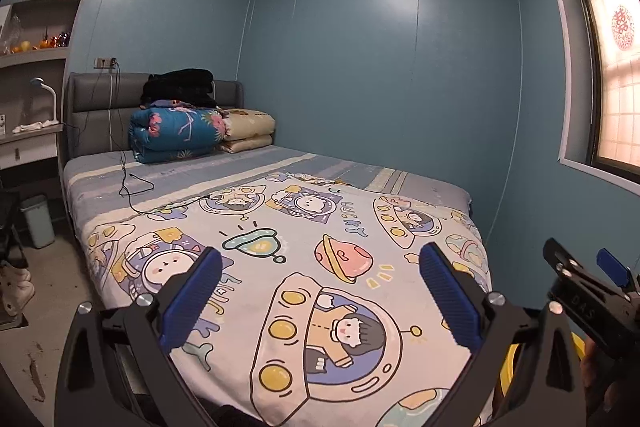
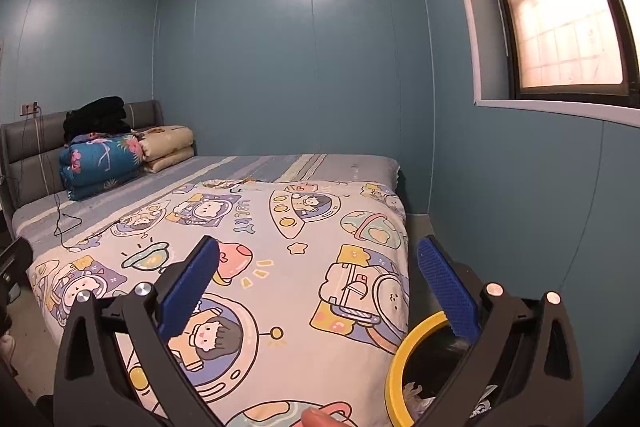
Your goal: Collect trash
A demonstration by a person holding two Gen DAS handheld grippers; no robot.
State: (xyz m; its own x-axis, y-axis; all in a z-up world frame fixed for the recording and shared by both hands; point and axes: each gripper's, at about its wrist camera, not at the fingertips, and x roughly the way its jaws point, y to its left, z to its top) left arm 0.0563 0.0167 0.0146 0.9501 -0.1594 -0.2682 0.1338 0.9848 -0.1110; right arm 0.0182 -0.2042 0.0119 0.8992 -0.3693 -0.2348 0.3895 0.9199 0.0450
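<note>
A trash bin with a yellow rim [image 2: 404,359] stands by the foot of the bed at the lower right; crumpled white trash [image 2: 416,393] lies inside it. Its rim also shows in the left wrist view [image 1: 508,359]. My right gripper [image 2: 318,287] is open and empty, held above the bed's foot end and the bin. My left gripper [image 1: 320,291] is open and empty over the cartoon bedspread [image 1: 304,267]. The right gripper also shows in the left wrist view [image 1: 588,287] at the right edge.
Folded quilts [image 1: 184,135] and black clothes lie by the grey headboard. A black cable [image 1: 132,183] trails across the bed. A pale green bin [image 1: 38,221] and shoes [image 1: 14,287] are on the floor at left, beside a desk with a lamp [image 1: 44,95].
</note>
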